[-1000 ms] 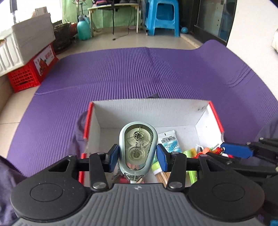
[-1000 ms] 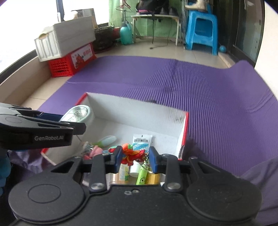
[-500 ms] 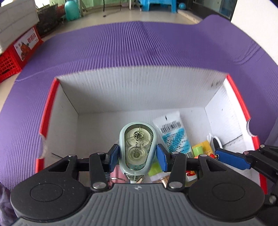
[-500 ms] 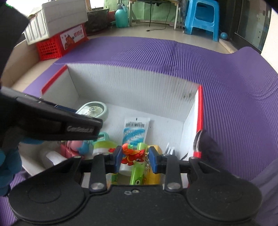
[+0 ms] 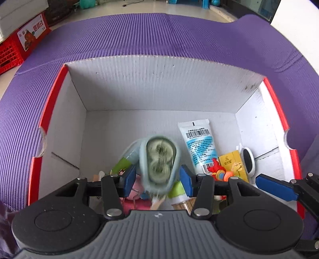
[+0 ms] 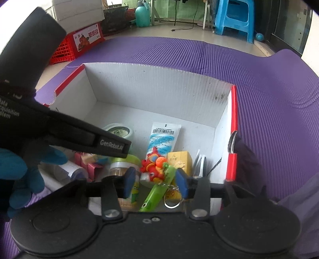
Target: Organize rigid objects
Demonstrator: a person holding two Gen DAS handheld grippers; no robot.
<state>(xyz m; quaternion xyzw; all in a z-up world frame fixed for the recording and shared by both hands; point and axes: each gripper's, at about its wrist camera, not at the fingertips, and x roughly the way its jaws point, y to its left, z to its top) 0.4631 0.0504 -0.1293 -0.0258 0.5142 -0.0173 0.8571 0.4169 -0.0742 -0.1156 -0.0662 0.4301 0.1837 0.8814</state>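
Observation:
A white cardboard box with red rims (image 5: 159, 83) (image 6: 159, 87) sits on a purple mat. My left gripper (image 5: 158, 180) is open above the box's near side; the grey-green correction tape dispenser (image 5: 159, 161) (image 6: 119, 131) is blurred between the parted pads, free of them. My right gripper (image 6: 155, 182) is open over the box's near right part; the red-orange toy keychain (image 6: 154, 165) (image 5: 218, 173) lies loose between its pads on a green item (image 6: 159, 191). A white-and-blue tube (image 5: 200, 147) (image 6: 163, 137) lies on the box floor.
The box also holds a yellow carton (image 6: 179, 161), a white-and-black item (image 5: 247, 161), a green-lidded jar (image 6: 124, 165) and pink things (image 5: 137, 191). A red crate (image 6: 75, 43) and a blue stool (image 6: 233, 18) stand beyond the purple mat (image 5: 159, 33).
Both grippers moved down over the box and opened. The left let go of the tape dispenser, which is dropping; the right let go of the toy keychain.

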